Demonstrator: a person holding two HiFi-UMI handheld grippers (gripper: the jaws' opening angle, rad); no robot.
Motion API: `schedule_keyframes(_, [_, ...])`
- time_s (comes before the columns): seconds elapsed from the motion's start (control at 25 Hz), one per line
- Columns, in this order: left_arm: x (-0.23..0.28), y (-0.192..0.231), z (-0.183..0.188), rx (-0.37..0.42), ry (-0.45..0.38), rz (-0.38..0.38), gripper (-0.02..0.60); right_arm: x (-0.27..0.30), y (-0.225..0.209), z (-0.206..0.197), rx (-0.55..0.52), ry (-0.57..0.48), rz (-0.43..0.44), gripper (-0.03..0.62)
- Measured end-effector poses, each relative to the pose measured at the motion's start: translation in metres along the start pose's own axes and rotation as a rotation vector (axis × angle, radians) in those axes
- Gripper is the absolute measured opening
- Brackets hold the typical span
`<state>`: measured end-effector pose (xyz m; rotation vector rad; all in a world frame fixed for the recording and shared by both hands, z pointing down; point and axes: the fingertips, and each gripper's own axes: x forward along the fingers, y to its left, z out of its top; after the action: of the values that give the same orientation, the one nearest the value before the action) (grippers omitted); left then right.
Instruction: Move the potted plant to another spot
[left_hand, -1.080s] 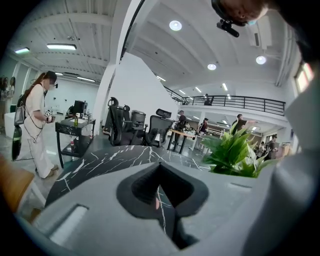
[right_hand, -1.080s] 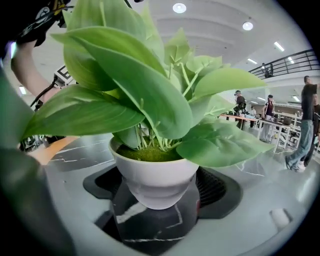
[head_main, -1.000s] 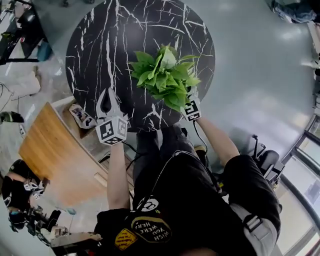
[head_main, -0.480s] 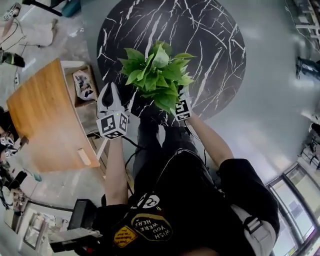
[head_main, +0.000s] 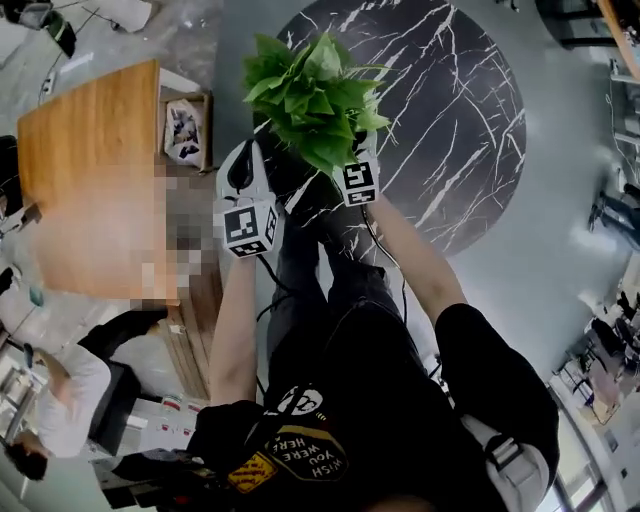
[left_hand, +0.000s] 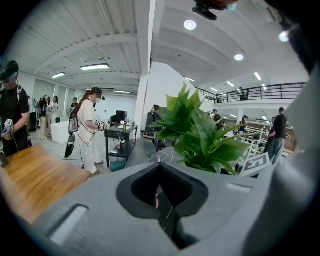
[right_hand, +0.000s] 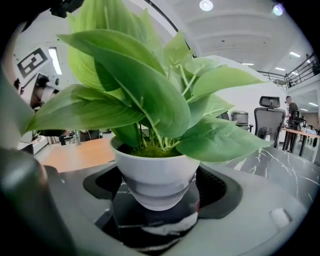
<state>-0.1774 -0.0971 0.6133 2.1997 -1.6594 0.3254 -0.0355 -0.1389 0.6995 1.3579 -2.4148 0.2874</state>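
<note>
Jaws of the right gripper (right_hand: 155, 192): clamped on the lower wall of the small white ceramic pot (right_hand: 152, 167), by which the leafy green plant (head_main: 315, 95) is held upright; jaws of the left gripper (left_hand: 161, 172): pressed together, nothing between them. Within the last second the plant has been carried from above the near part of the round black white-veined marble table (head_main: 450, 120) to its left edge, beside the rectangular wooden table (head_main: 90, 180). Transfer is judged under way, with set-down not yet made.

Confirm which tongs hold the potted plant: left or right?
The right tongs: their jaws clamp the potted plant by its white pot. The left tongs are shut with nothing between them.
</note>
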Motion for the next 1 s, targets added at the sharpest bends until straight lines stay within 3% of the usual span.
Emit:
schedule_keyframes(0.4, [0.028, 0.009, 0.022, -0.003, -0.029, -0.015, 0.005, 0.080, -0.034, 0.034, 0.014, -0.008, -0.036, 0.469])
schedule_keyframes(0.68, [0.039, 0.006, 0.026, 0.001, -0.025, -0.033, 0.005, 0.099, -0.068, 0.039, 0.024, 0.008, -0.071, 0.469])
schedule_keyframes(1.0, [0.044, -0.019, 0.025, 0.010, -0.015, -0.079, 0.005, 0.084, -0.071, 0.016, 0.043, 0.100, -0.021, 0.468])
